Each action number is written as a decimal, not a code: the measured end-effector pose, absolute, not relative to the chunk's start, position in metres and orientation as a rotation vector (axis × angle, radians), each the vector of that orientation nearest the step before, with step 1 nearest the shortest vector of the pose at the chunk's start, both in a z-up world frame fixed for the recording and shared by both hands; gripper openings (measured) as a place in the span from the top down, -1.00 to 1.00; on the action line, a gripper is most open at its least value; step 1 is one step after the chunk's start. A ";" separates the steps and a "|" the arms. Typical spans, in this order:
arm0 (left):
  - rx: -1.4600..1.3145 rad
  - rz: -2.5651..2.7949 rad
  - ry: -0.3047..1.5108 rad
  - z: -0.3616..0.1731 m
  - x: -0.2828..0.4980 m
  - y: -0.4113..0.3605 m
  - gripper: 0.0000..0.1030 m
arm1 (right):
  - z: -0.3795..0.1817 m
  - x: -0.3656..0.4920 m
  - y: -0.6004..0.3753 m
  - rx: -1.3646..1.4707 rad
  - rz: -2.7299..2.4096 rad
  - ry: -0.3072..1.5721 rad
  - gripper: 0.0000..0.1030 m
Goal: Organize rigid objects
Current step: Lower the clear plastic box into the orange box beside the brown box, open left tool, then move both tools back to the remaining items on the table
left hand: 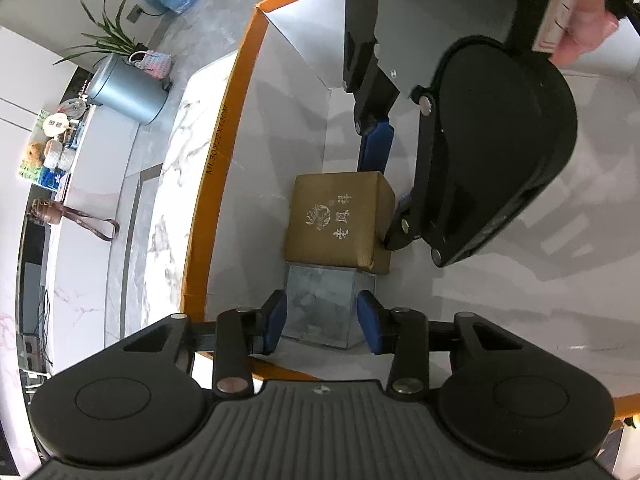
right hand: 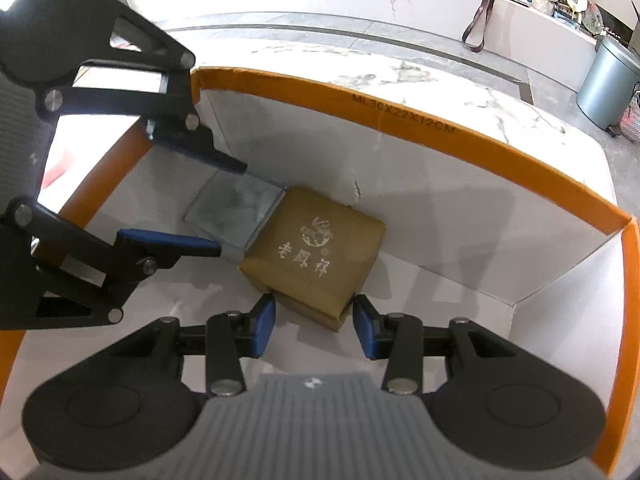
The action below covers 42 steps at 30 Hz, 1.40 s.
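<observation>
Right wrist view: the tan cardboard gift box (right hand: 316, 250) and the grey square tin (right hand: 234, 210) lie touching inside the orange-rimmed white carton (right hand: 404, 114). Both placements look done. The right claw (right hand: 314, 326) and left claw (left hand: 322, 322) each straddle their box, pads apart and not visibly pressing.

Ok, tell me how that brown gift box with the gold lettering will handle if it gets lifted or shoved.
The brown box looks stiff: flat faces, crisp edges, so it probably won't buckle under the right tongs. A seam near its base suggests a separate lid, which might lift off alone if gripped high. Squat and flat-bottomed, it should slide rather than tip, likely nudging the grey box beside it.
</observation>
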State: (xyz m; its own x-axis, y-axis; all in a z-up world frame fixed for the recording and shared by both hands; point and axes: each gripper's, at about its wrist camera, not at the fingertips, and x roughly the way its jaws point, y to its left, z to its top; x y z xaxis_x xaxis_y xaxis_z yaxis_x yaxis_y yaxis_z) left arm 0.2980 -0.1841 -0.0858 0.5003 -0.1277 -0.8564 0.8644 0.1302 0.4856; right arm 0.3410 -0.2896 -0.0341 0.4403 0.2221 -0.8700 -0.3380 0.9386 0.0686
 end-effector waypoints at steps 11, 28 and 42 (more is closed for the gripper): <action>0.902 -0.826 0.768 -0.008 0.265 -0.157 0.04 | 0.016 0.325 -0.282 -0.049 0.280 1.042 -0.20; 0.197 -0.386 0.996 0.043 0.190 -0.001 0.06 | 0.056 0.139 -0.216 0.293 0.436 0.819 -0.22; -0.104 -0.158 1.097 -0.043 0.135 0.071 0.05 | -0.033 0.073 -0.113 0.011 0.262 0.888 -0.01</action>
